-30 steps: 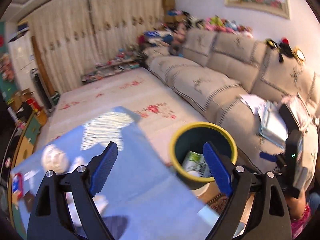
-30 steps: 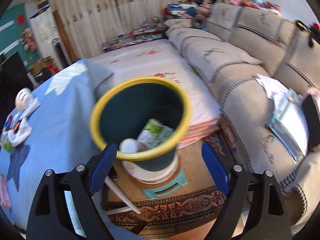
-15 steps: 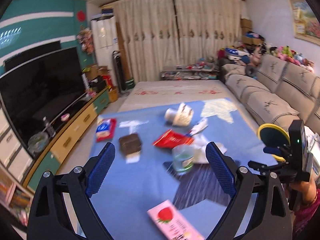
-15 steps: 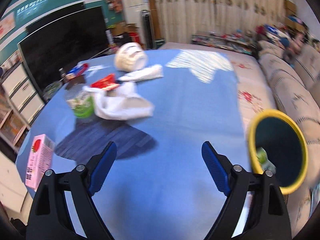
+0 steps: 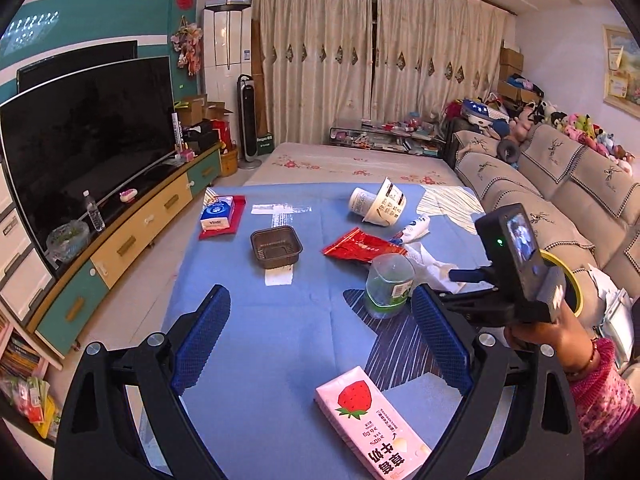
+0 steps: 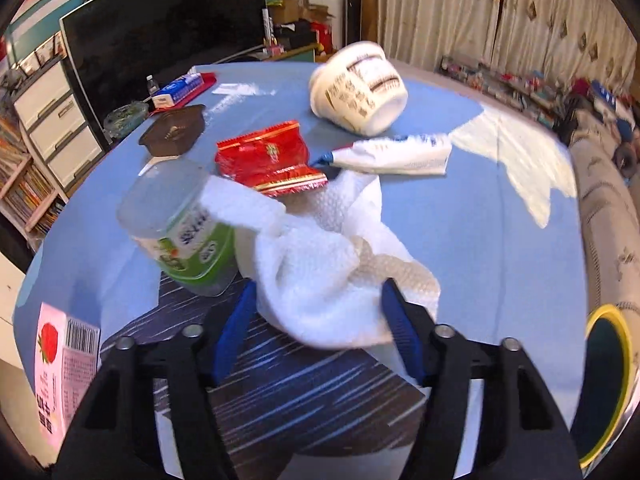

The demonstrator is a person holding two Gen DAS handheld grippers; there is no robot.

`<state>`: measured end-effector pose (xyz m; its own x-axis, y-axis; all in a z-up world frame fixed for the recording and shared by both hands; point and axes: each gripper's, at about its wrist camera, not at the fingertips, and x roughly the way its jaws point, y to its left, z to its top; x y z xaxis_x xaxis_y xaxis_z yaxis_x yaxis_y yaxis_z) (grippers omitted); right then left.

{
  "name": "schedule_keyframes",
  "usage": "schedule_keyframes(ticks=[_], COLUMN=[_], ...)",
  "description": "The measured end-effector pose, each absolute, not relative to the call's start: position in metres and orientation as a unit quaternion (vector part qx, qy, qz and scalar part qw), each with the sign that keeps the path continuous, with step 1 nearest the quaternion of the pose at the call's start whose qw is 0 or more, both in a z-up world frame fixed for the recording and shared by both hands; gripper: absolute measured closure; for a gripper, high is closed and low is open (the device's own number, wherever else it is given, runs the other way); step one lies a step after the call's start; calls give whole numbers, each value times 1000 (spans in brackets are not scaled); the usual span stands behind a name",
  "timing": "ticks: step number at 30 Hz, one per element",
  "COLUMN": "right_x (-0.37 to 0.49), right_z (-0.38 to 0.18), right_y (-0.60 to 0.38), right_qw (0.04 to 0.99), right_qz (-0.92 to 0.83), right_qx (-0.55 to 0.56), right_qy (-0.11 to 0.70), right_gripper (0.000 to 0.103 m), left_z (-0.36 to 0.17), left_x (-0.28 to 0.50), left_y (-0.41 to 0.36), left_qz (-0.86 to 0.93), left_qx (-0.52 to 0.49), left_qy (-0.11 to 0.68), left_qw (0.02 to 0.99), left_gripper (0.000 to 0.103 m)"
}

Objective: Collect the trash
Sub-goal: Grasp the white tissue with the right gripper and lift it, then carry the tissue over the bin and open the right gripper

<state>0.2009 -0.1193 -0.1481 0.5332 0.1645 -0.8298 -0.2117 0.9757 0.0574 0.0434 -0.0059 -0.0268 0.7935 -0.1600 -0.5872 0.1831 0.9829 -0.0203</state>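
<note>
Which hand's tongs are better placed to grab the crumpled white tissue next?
Right. The right tongs already straddle the crumpled white tissue, and they have just been closing around it. The left tongs hang open over bare blue tablecloth, nearer the pink strawberry carton.

My pads (image 5: 202, 338): blue rubbery facing, fine ribbed texture; the arms behind them are matt black plastic with 2 bright metal screw heads per side.
Tablecloth (image 5: 280, 332): blue cloth, matt, creased along fold lines.
Paper towel (image 6: 320, 256): white, soft, embossed with a dimpled pattern, crumpled.
Snack wrapper (image 6: 268, 158): red foil-like film, glossy, wrinkled.
Jar (image 6: 180, 232): clear plastic, smooth, green printed label.
Noodle cup (image 6: 358, 88): white paper-like wall, printed, slight sheen.
Tray (image 5: 276, 246): thin dark brown plastic, faint gloss.
Milk carton (image 5: 372, 424): pink coated card, smooth.
Bin (image 6: 610, 380): yellow rim, smooth plastic.
</note>
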Motion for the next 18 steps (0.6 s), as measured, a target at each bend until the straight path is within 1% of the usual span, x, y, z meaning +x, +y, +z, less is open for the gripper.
schedule_keyframes(ticks=[1, 2, 3, 5, 9, 18], right_x=[202, 202, 200, 195, 178, 131], right_z=[-150, -150, -149, -142, -121, -40], right_y=[-122, -124, -127, -132, -143, -169], right_qw=[874, 874, 875, 878, 888, 924], right_qz=[110, 115, 119, 123, 138, 146], right_qx=[-17, -7, 0, 8, 25, 52], right_qy=[473, 472, 470, 461, 438, 351], right_gripper=[62, 83, 95, 97, 98, 98], left_z=[-27, -28, -28, -30, -31, -32], left_x=[44, 45, 46, 47, 51, 51], left_y=[-7, -8, -9, -10, -12, -24], left_qz=[-91, -91, -91, -91, -94, -112], left_qx=[19, 19, 19, 19, 18, 27], left_qy=[309, 310, 311, 312, 316, 313], left_qw=[946, 946, 946, 945, 944, 943], left_gripper=[12, 12, 12, 12, 12, 12])
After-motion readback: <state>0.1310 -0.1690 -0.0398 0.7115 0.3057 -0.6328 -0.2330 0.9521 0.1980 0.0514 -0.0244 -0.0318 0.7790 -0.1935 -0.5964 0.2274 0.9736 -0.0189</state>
